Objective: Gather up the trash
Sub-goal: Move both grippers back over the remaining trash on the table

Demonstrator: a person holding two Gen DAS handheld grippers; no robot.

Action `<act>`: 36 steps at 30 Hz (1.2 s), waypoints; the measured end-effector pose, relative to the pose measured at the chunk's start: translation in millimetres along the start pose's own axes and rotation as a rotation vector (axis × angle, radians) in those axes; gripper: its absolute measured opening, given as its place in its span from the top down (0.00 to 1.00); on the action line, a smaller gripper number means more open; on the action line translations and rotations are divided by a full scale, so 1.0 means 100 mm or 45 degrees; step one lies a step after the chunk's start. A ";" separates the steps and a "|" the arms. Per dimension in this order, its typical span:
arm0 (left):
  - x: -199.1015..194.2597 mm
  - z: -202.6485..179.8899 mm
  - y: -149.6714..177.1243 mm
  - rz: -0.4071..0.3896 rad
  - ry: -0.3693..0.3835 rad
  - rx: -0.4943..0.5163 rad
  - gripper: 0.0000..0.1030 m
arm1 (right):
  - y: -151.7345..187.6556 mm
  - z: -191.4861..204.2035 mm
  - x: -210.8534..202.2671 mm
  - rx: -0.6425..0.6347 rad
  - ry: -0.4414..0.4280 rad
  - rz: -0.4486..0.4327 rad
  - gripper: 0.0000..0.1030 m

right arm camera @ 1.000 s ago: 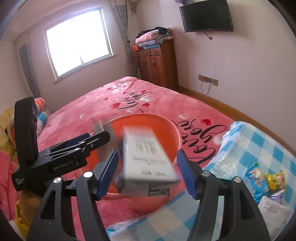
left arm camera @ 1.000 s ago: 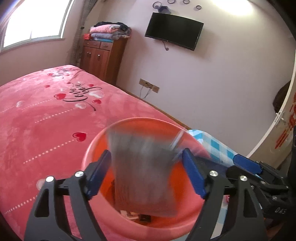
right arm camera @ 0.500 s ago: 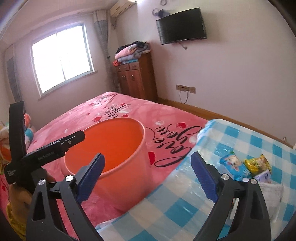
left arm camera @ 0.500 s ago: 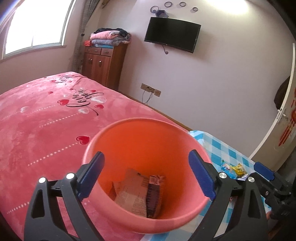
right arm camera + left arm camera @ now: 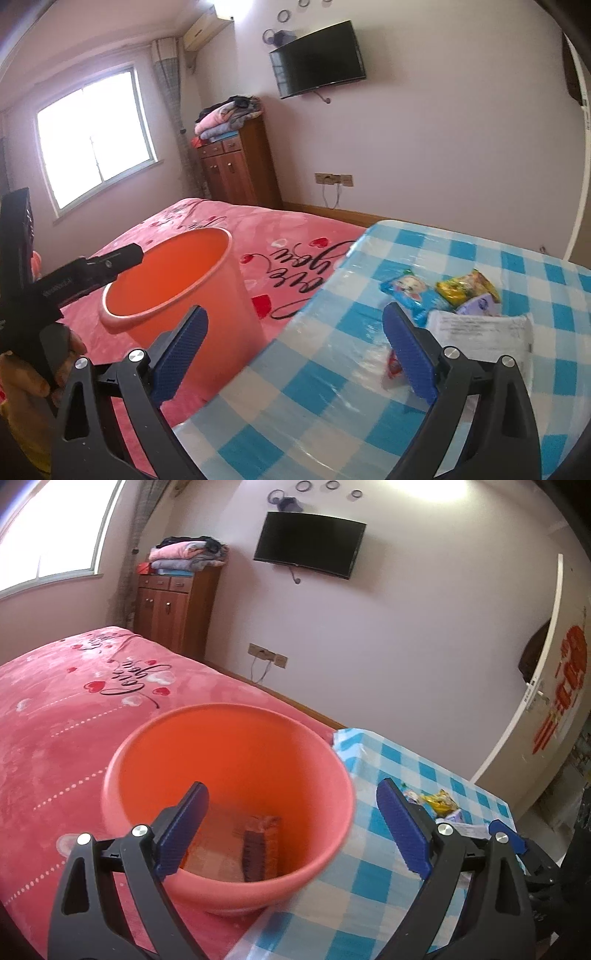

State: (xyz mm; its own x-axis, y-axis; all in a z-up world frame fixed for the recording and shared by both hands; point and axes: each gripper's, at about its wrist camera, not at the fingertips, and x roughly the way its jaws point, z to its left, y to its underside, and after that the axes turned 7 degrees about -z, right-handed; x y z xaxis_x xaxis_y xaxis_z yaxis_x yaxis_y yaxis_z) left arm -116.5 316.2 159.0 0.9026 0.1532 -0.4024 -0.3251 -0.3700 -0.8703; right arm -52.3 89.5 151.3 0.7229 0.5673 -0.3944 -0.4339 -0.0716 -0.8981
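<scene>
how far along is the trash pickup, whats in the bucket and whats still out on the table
Done: two flattened cartons lie in the orange bucket. In hand: nothing; the left gripper and right gripper both have open, empty jaws. Left: on the checked tablecloth, a blue packet, a yellow packet, a purple one, a white pack and a red scrap.

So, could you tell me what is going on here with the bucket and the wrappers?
A person is collecting trash with a handheld gripper in each hand. Both the left gripper and the right gripper are open and hold nothing. The orange bucket stands on the pink bed beside the checked table and already has a couple of cartons in it. Several snack packets and a white wrapper lie on the table, not yet picked up.
</scene>
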 end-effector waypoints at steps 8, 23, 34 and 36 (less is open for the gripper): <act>0.01 -0.31 0.12 0.035 0.049 0.060 0.10 | 0.12 -0.24 -0.24 0.024 0.086 -0.040 0.08; 0.11 -0.79 0.38 0.102 0.098 0.136 0.10 | 0.41 -0.68 -0.54 0.051 0.248 -0.082 0.08; 0.22 -1.10 0.60 0.158 0.117 0.199 0.10 | 0.60 -1.06 -0.64 0.113 0.330 -0.095 0.08; 0.24 -1.16 0.64 0.169 0.122 0.211 0.10 | 0.63 -1.15 -0.65 0.134 0.336 -0.097 0.08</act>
State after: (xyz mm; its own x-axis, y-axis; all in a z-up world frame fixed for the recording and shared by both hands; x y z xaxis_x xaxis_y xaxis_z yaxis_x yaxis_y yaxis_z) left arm -82.4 189.7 126.8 0.8690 0.0228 -0.4943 -0.4774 -0.2243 -0.8496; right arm -64.9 -45.9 98.4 0.8642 0.3341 -0.3762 -0.4167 0.0562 -0.9073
